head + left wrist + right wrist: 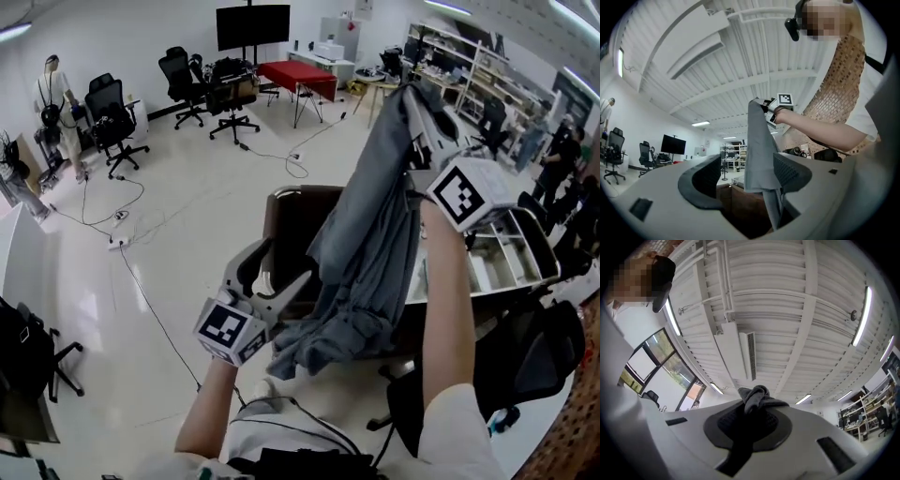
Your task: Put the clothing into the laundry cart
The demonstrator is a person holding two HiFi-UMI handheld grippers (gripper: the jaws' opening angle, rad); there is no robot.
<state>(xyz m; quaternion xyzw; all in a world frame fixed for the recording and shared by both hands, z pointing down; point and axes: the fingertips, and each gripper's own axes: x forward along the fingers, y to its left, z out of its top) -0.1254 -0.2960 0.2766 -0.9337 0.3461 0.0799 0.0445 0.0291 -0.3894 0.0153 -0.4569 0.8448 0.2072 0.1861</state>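
Observation:
A grey garment [361, 253] hangs full length from my right gripper [411, 91], which is raised high and shut on its top end. In the right gripper view a bunched knot of the cloth [757, 398] sticks out between the closed pads. My left gripper [291, 264] is low and to the left, jaws wide apart. In the left gripper view the garment [759, 154] hangs between them, lying close against the right-hand pad [790, 171], unpinched. The dark brown laundry cart [286, 202] stands directly behind and under the garment; its wall [740, 206] shows below the left jaws.
A white shelved trolley [511, 253] stands to the right of the cart, and a black chair [530, 361] is at the lower right. Cables [141, 281] trail over the pale floor at left. Office chairs [112, 117] and a red table [298, 75] stand far back.

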